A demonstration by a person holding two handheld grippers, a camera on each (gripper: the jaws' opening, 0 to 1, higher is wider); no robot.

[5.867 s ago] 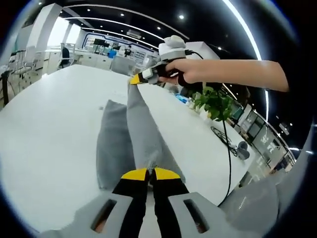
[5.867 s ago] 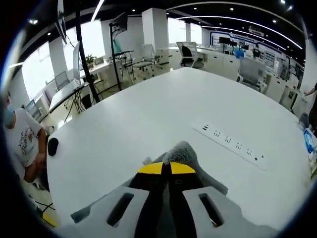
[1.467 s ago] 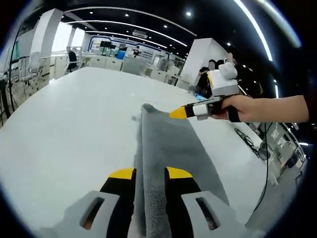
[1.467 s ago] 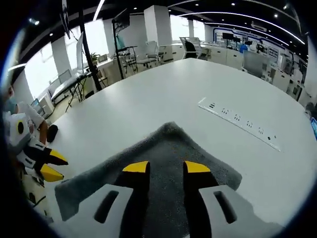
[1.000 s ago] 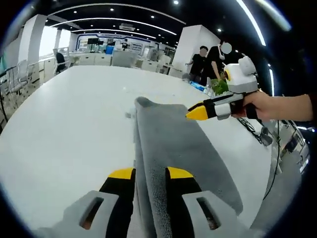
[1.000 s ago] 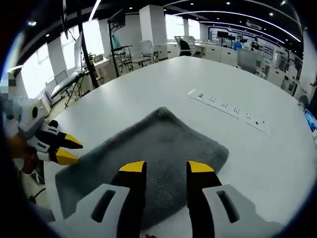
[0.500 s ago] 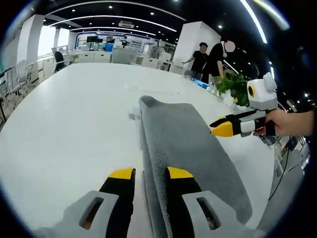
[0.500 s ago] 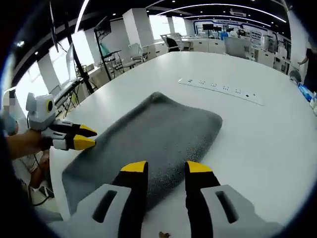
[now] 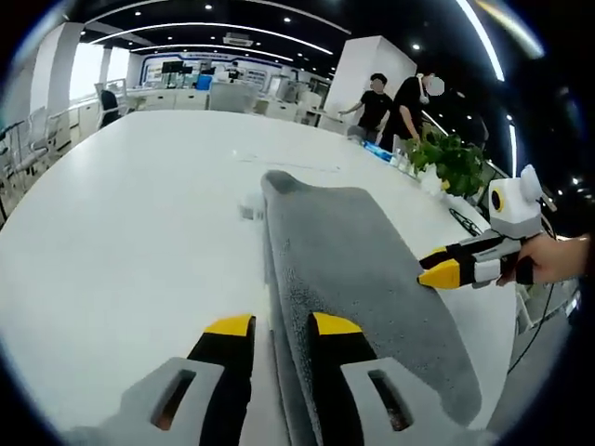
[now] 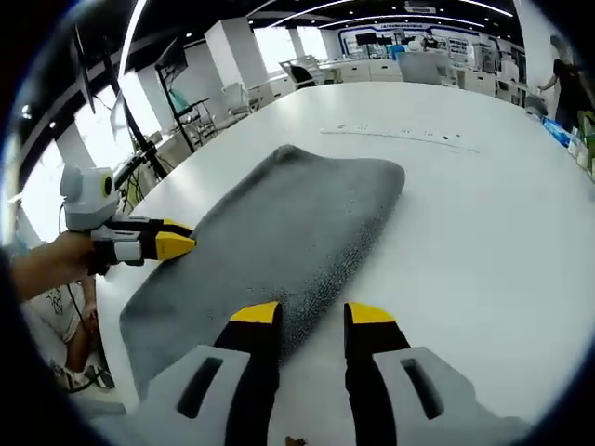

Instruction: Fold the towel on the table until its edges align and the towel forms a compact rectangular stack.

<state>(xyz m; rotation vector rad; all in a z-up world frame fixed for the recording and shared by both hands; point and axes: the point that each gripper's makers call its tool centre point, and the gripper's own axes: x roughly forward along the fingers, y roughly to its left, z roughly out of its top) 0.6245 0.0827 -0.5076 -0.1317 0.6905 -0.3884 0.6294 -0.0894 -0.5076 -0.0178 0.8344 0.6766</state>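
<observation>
The grey towel [image 9: 353,269] lies folded in a long flat band on the white table [image 9: 121,214]. My left gripper [image 9: 282,327] is open at the towel's near end, and the towel's edge runs under its right jaw. My right gripper [image 9: 442,270] comes in from the right, held by a hand, its yellow tips at the towel's long edge. In the right gripper view the towel [image 10: 279,232] stretches away ahead of my right gripper [image 10: 311,316], which is open with nothing in it. The left gripper [image 10: 177,245] reaches in from the left over the towel's side.
A power strip [image 10: 400,135] is set in the table [image 10: 483,242] beyond the towel. A small white item [image 9: 249,212] lies by the towel's far corner. A potted plant [image 9: 456,163] and standing people [image 9: 376,98] are at the far edge. A seated person [image 10: 56,316] is near the table's corner.
Both grippers, once shut on the towel's corners, have let go. The towel now rests folded on the table, and both grippers have drawn back a little from it.
</observation>
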